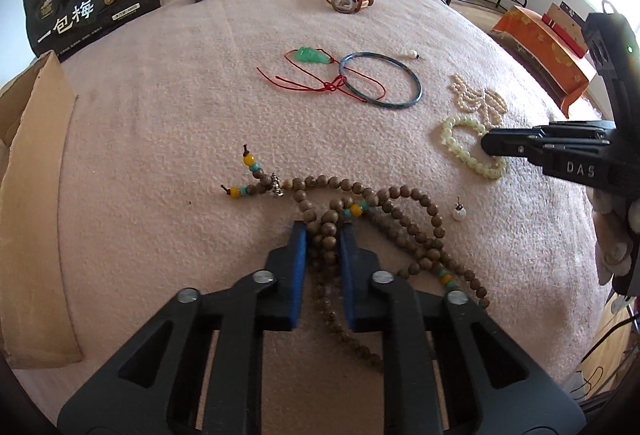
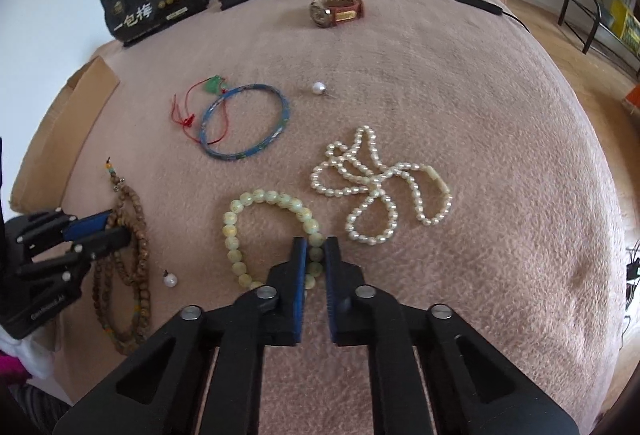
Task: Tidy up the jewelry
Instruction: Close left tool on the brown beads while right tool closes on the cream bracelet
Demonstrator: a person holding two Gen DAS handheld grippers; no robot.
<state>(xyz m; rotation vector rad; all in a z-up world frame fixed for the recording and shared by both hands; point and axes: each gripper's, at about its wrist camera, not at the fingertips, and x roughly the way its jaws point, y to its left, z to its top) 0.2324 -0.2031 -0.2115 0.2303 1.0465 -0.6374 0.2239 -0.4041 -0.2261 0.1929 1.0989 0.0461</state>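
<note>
So the wooden bead mala (image 1: 360, 211) is lying in a loose pile on the pink blanket (image 1: 160, 115), and the left gripper (image 1: 323, 235) is pinched onto a bunch of its strands, probably so the whole thing lifts in one go. Just beside it the right gripper (image 2: 316, 249) is clamped on one side of the pale green bead bracelet (image 2: 256, 201). Pearl necklace (image 2: 380, 187), blue bangle (image 2: 244, 121), jade pendant (image 2: 214, 85) and watch (image 2: 336, 11) sit untouched further back
</note>
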